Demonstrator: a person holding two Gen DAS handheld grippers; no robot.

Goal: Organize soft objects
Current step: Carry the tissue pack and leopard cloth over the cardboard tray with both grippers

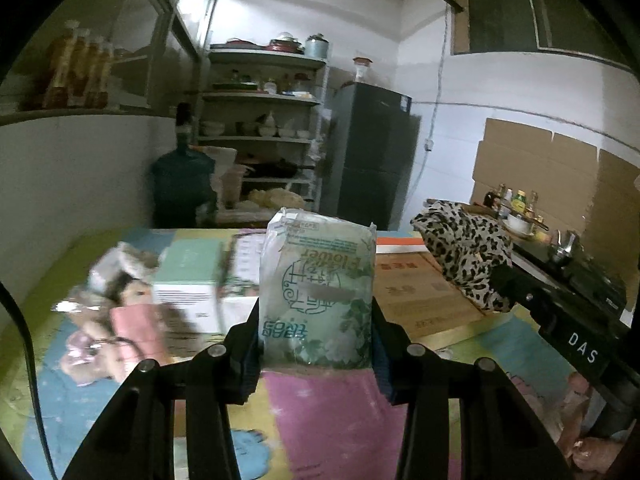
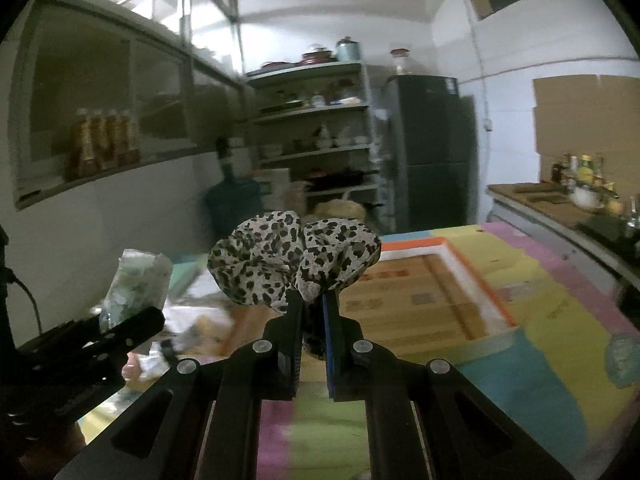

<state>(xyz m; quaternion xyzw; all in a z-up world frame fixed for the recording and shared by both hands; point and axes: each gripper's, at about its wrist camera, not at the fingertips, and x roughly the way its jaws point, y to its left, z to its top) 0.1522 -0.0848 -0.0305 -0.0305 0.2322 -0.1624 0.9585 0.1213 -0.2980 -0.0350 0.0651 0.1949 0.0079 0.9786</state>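
My left gripper (image 1: 316, 320) is shut on a green tissue pack (image 1: 316, 292), held upright above the colourful mat (image 1: 332, 412). The pack also shows at the left of the right wrist view (image 2: 134, 288), in the left gripper (image 2: 120, 332). My right gripper (image 2: 311, 300) is shut on a leopard-print cloth (image 2: 288, 260), held above the mat; the cloth shows at the right of the left wrist view (image 1: 468, 256). A shallow cardboard box (image 2: 420, 300) with an orange and white rim lies on the mat behind both grippers.
A pile of soft items with a doll (image 1: 128, 304) and a white-and-green box (image 1: 192, 276) lies left on the mat. A teal soft item (image 2: 622, 360) lies at the right. Behind stand a shelf (image 1: 260, 120), fridge (image 1: 372, 152), water jug (image 1: 182, 184) and counter (image 2: 560, 204).
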